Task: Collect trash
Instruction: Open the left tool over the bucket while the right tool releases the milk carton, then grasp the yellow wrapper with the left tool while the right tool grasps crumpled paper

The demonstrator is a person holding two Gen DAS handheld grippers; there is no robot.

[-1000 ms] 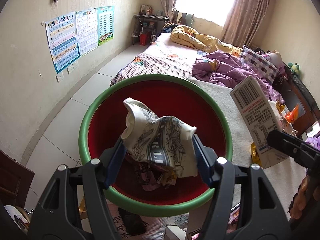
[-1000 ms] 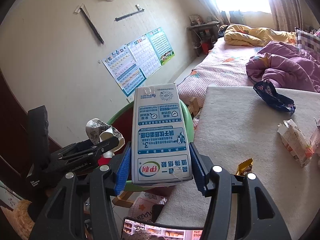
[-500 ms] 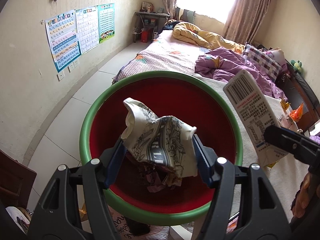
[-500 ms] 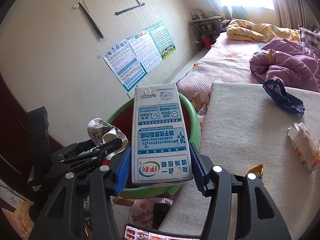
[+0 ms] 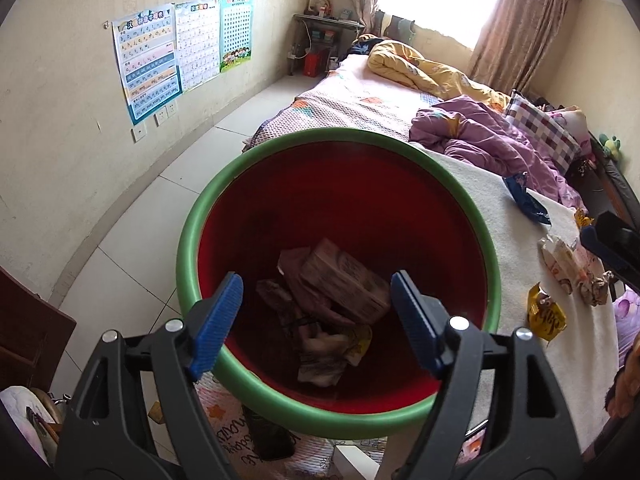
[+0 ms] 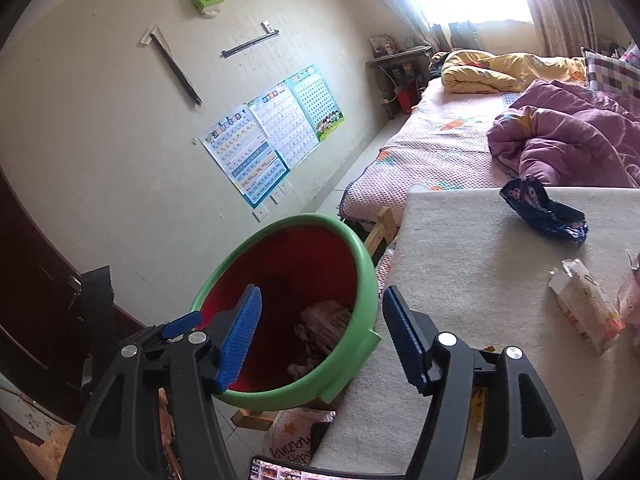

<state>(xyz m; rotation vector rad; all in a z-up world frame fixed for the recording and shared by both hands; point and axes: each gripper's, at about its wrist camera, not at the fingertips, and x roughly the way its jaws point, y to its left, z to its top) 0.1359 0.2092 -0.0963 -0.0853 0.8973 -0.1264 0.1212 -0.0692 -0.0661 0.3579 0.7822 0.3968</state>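
A red bin with a green rim [image 5: 192, 240] [image 6: 366, 280] stands beside a white-covered table [image 5: 500, 240] [image 6: 460, 272]. A milk carton [image 5: 344, 280] [image 6: 328, 316] and a crumpled paper wrapper [image 5: 320, 356] lie inside it among other trash. My left gripper [image 5: 316, 316] hangs over the bin, jaws opening, nothing between them. My right gripper [image 6: 320, 340] hovers at the bin's near rim by the table edge, jaws opening and empty too. On the table lie a dark blue wrapper [image 5: 524, 200] [image 6: 544, 212], a torn pale packet [image 5: 568, 264] [image 6: 584, 312] and a yellow wrapper [image 5: 546, 318].
A bed with purple [image 6: 572, 140] and yellow quilts [image 6: 504, 72] runs behind the table. Posters [image 5: 172, 52] hang on the left wall above tiled floor [image 5: 132, 248]. A dark wooden door [image 6: 36, 300] is at the left. A patterned mat [image 5: 232, 440] lies under the bin.
Both grippers have opened. The crumpled wrapper left my left gripper and the milk carton left my right one; both now lie in the bin.
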